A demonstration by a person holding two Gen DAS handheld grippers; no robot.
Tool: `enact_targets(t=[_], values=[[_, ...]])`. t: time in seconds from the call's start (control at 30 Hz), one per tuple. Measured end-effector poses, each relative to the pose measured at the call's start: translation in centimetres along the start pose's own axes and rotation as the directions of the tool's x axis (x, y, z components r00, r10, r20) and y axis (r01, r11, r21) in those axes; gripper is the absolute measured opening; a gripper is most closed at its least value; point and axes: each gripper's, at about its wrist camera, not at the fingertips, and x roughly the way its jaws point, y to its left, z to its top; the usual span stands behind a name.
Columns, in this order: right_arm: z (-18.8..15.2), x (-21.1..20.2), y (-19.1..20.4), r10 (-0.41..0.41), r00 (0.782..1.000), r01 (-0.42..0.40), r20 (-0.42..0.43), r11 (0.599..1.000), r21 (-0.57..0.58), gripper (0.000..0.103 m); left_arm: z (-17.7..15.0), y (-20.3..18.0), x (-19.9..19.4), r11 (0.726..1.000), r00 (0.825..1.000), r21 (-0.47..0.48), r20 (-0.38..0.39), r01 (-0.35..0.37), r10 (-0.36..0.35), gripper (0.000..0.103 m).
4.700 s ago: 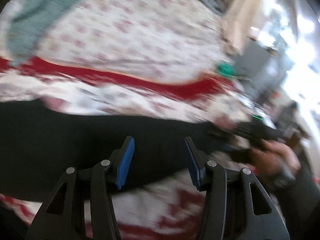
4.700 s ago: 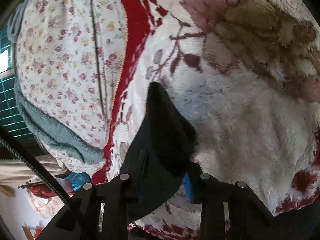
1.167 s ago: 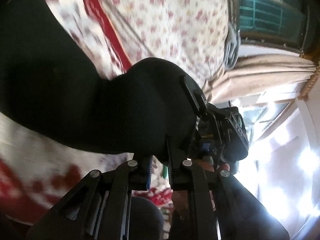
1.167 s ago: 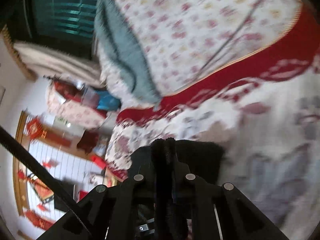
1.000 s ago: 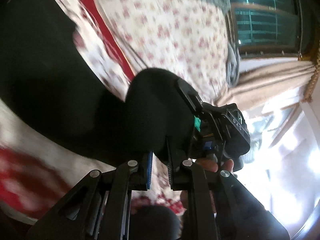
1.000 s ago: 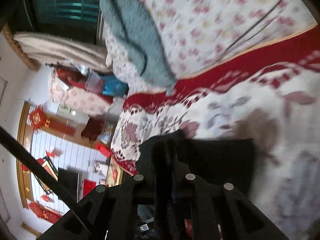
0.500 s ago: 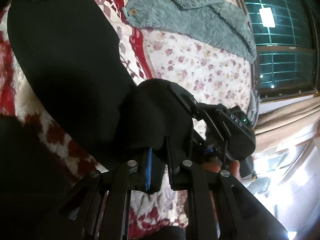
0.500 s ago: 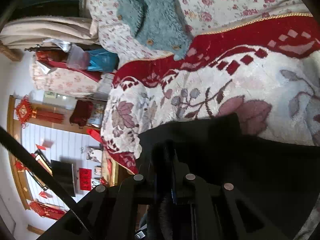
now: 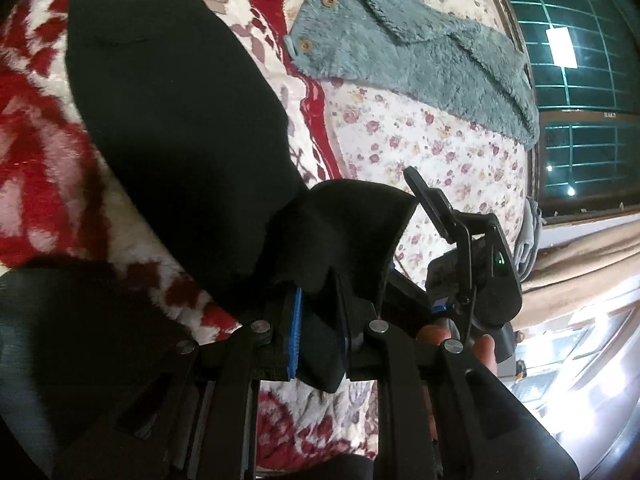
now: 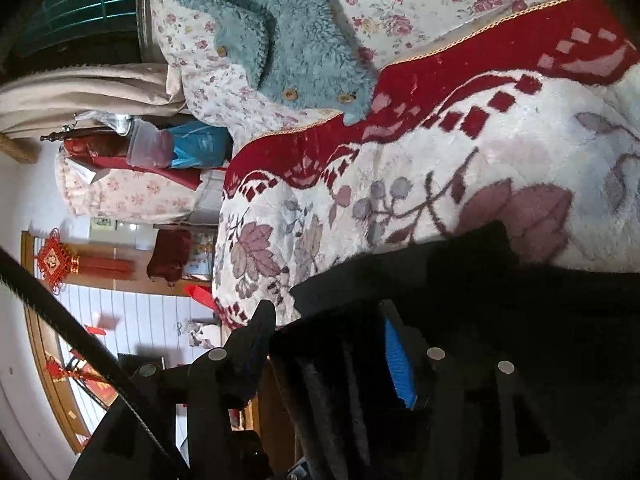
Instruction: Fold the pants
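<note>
Your left gripper (image 9: pixel 318 340) pinches a raised edge of the black pants (image 9: pixel 176 120), which lie on the red-patterned blanket (image 9: pixel 36 92); your right gripper (image 10: pixel 328 344) stands wide around cloth. Lay the edge flat and square before letting go.

Both views sharp, no motion blur. Strong fisheye bending: window bars (image 9: pixel 576 92) curve, corners fall to black vignette. Left wrist view: blown-out glare at lower right past the curtain (image 9: pixel 580 264), small bright reflection in the dark window. Black pants (image 9: pixel 176 120) read as a near-featureless dark mass, folds barely legible. Right wrist view: floral blanket (image 10: pixel 500 152) evenly lit, soft shadows, pants again underexposed.
</note>
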Motion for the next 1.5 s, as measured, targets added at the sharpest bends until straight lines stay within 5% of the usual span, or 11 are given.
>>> enact_targets(t=[0.27,0.5,0.6,0.7,0.87,1.0,1.1,1.17,1.23,1.3,1.5], values=[[-0.1,0.2,-1.4,-0.076,0.996,0.076,0.055,0.997,0.009,0.051,1.3,1.7,-0.3,0.979,0.989,-0.159,-0.062,0.124,-0.135,0.022],[-0.1,-4.1,-3.0,-0.047,0.990,0.043,0.130,0.999,0.029,0.051,2.8,3.7,0.1,0.895,0.950,-0.377,-0.102,0.238,-0.295,0.033],[-0.1,-7.6,-2.4,-0.033,0.983,0.034,0.183,0.999,-0.003,0.051,3.1,4.9,-0.2,0.831,0.924,-0.469,-0.073,0.300,-0.374,0.037],[-0.3,-10.7,-1.6,-0.124,0.970,0.139,0.208,0.988,-0.060,0.052,3.4,5.4,-1.2,0.816,0.924,-0.487,-0.044,0.312,-0.379,0.045],[-2.3,-10.5,2.1,-0.335,0.938,0.344,0.092,0.859,-0.380,0.051,5.2,6.7,-4.9,0.848,0.951,-0.434,0.090,0.304,-0.295,0.064],[-4.1,-7.5,4.0,-0.386,0.921,0.283,-0.045,0.745,-0.604,0.051,6.0,8.2,-7.8,0.888,0.956,-0.376,0.222,0.266,-0.193,0.065],[-4.7,-4.2,3.1,-0.541,0.837,0.328,-0.088,0.624,-0.710,0.051,5.3,9.0,-8.1,0.913,0.959,-0.346,0.252,0.215,-0.130,0.065],[-5.5,-2.6,1.6,-0.674,0.735,0.382,-0.073,0.500,-0.777,0.051,4.6,9.6,-7.5,0.922,0.965,-0.346,0.245,0.176,-0.092,0.065],[-6.7,-2.1,-0.5,-0.819,0.574,0.443,0.019,0.291,-0.848,0.051,4.1,10.2,-6.6,0.933,0.970,-0.337,0.238,0.128,-0.047,0.065],[-7.1,-2.9,-2.7,-0.881,0.469,0.471,0.064,0.187,-0.862,0.051,3.7,10.0,-6.0,0.943,0.966,-0.311,0.255,0.116,-0.035,0.065],[-5.9,-6.6,-1.5,-0.805,0.586,0.538,0.097,0.296,-0.790,0.051,3.5,6.9,-6.4,0.976,0.960,-0.201,0.281,0.083,-0.024,0.065]])
